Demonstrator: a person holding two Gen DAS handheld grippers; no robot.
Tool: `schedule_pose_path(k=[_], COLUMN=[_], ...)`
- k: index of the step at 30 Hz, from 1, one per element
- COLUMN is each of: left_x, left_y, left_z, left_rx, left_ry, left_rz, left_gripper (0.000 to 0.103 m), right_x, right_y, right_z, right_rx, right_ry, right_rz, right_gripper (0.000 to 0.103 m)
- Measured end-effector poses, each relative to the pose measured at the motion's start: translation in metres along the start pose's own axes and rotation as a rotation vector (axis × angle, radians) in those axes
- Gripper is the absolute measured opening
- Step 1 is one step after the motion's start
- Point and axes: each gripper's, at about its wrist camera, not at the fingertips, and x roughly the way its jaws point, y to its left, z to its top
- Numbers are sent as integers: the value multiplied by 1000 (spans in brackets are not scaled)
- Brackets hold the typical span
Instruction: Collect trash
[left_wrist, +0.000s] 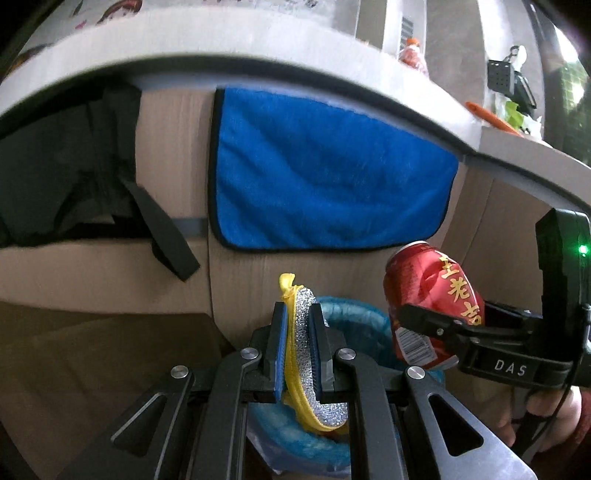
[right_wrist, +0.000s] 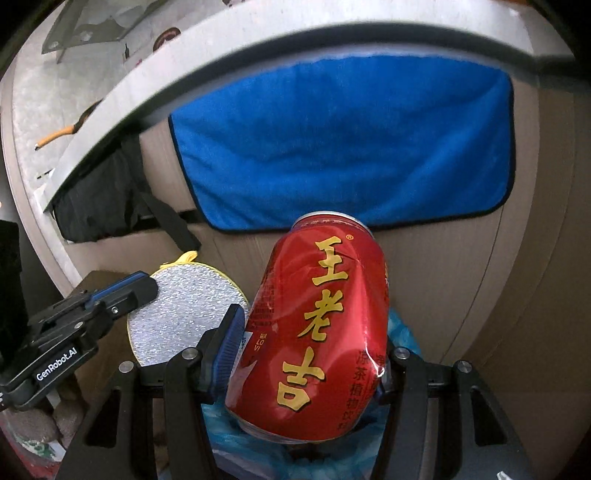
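- Hiding most of the bin below, the left gripper (left_wrist: 299, 328) has its jaws pinched tight on a round silver scouring pad (left_wrist: 304, 332) with yellow edging; only the pad's thin edge shows in the left wrist view, while the right wrist view shows its glittery face (right_wrist: 177, 317).
- Clamped between the right gripper's (right_wrist: 306, 354) pads is a dented red drink can (right_wrist: 317, 325) with yellow Chinese lettering, standing upright with a slight tilt; its far-side pad is almost wholly hidden behind the can.
- Beneath both grippers sits a trash bin lined with a blue plastic bag (left_wrist: 347, 314); just its crinkled rim is visible, and the bin's contents cannot be made out.
- Behind hangs a blue microfibre cloth (left_wrist: 325, 173), draped from a grey counter edge (left_wrist: 258, 70) over a tan cabinet front.
- Left of the cloth, a dark bag with a strap (left_wrist: 162, 229) hangs in shadow, hard to make out.
- Items on the counter top are blurred and small.
- A hand (left_wrist: 550, 417) is cut off at the frame's edge.
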Motion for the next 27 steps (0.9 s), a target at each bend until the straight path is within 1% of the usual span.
schedule_pose_path(k=[4,8,13,16,19,21,23,25,27], left_x=[15,28,37,42,45,45,43,35,29], left_y=[3,4,4,8,14,17,20,23,25], left_z=[-9,-15,-20,-20,-19,-17,-15,-13,-10], left_rx=[-5,-14,-13,-31,-79,-102,-112,-127,-134], left_ry=[37,70,93,112,119,124,119,97,82], left_rz=[7,-2,-6,-8,-49,-83,-102,-107,-86], left_gripper=[12,12,12,12,14,23,48,53,56], right_x=[10,21,33,38,44,45,42,37,32], right_y=[-4,-11,-16,-18,-15,-14,-12,-11,-10], right_z=[-6,-11,-19,-24,-26,-28,-29,-30,-30], right_rx=[5,29,42,52,49,50,59,63,69], right_ry=[18,42,74,91,119,127,117,106,97], right_rz=[-4,-1,0,-2,-7,-7,-7,-8,-17], right_gripper=[54,54,54,54,55,58,68,69,69])
